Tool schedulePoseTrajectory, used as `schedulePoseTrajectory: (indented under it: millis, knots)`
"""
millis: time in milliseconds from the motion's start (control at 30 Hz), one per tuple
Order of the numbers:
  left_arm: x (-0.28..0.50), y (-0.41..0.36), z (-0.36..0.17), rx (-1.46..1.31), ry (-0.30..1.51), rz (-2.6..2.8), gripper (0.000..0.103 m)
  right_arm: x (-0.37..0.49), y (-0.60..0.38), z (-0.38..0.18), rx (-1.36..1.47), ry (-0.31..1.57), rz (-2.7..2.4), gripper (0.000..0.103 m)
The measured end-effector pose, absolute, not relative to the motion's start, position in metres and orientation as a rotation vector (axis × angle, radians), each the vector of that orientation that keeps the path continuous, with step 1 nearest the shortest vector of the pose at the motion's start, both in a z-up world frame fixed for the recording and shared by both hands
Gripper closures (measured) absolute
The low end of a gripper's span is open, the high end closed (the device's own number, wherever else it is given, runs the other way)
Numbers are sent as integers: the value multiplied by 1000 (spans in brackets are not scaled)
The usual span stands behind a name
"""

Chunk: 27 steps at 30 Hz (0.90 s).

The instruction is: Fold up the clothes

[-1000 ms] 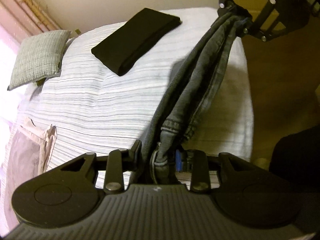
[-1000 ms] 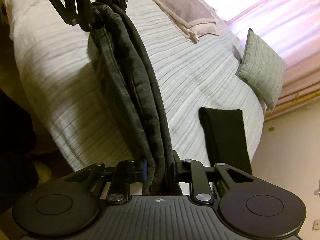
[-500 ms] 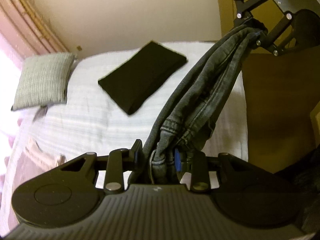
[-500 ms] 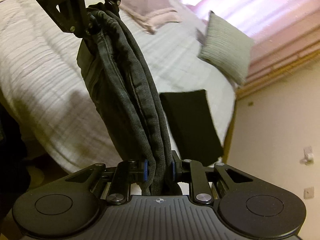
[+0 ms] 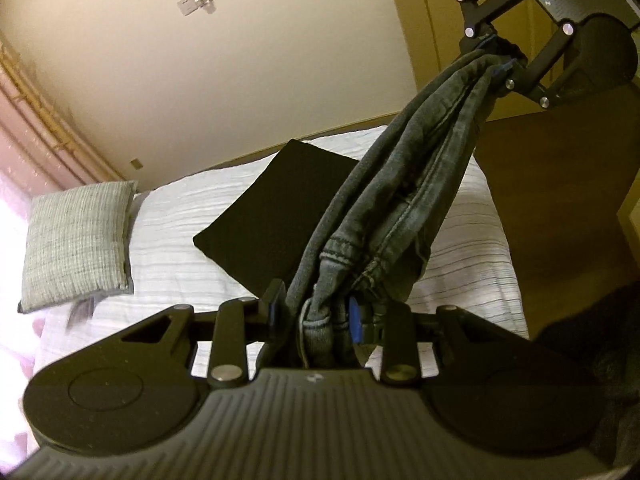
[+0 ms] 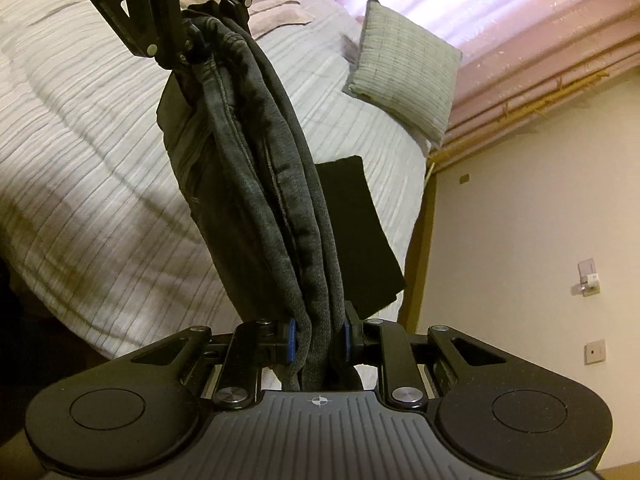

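A folded pair of dark grey jeans (image 5: 400,184) (image 6: 256,184) hangs stretched in the air between my two grippers, above the bed. My left gripper (image 5: 316,316) (image 6: 200,44) is shut on one end, where the hems show. My right gripper (image 6: 318,340) (image 5: 494,60) is shut on the other end, held higher. A folded black garment (image 5: 264,208) (image 6: 356,236) lies flat on the striped white bedspread (image 5: 172,248) (image 6: 88,152) beyond the jeans, near the bed's far edge.
A grey checked cushion (image 5: 80,244) (image 6: 404,84) lies near the pink curtain (image 6: 500,24). A mauve pillow (image 6: 276,8) sits at the head of the bed. A cream wall (image 5: 224,80) with sockets stands close behind, and a brown wooden panel (image 5: 552,184) is at the right.
Both grippers have risen and tilted upward with the jeans, lifting them well off the bedspread. The jeans span is shorter and more bunched than before. The black garment has not moved.
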<state>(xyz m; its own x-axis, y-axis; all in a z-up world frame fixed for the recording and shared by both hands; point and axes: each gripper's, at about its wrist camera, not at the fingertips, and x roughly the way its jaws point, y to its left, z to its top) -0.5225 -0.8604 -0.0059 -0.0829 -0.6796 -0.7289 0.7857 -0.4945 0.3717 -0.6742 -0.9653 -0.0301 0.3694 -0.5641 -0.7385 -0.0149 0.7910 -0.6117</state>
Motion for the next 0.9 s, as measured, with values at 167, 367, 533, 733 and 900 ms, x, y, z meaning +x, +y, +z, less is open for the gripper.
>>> schedulePoseTrajectory:
  millis: [167,367,533,733,900]
  knots:
    - [-516,-889,-4,1116,119,-1789,74,-664,-996,-30,-583,1142,-378,84]
    - [-500,-964,-5,1099,89,-1763,74,-645,-1072,-29,-630,1097,-366,84]
    - [-485,-1057,-1,1093,38,-1689,74,-619,-1168,-29,-682,1034,-385,84]
    - [-473,-1156,-37,1072,-100,-1636,74,-596,-1259,-75,-747,960,-460,84]
    - [-481,-1176,-136,1170,-82,-1661,74,-585,-1284,-188,-651,1019,-427,84]
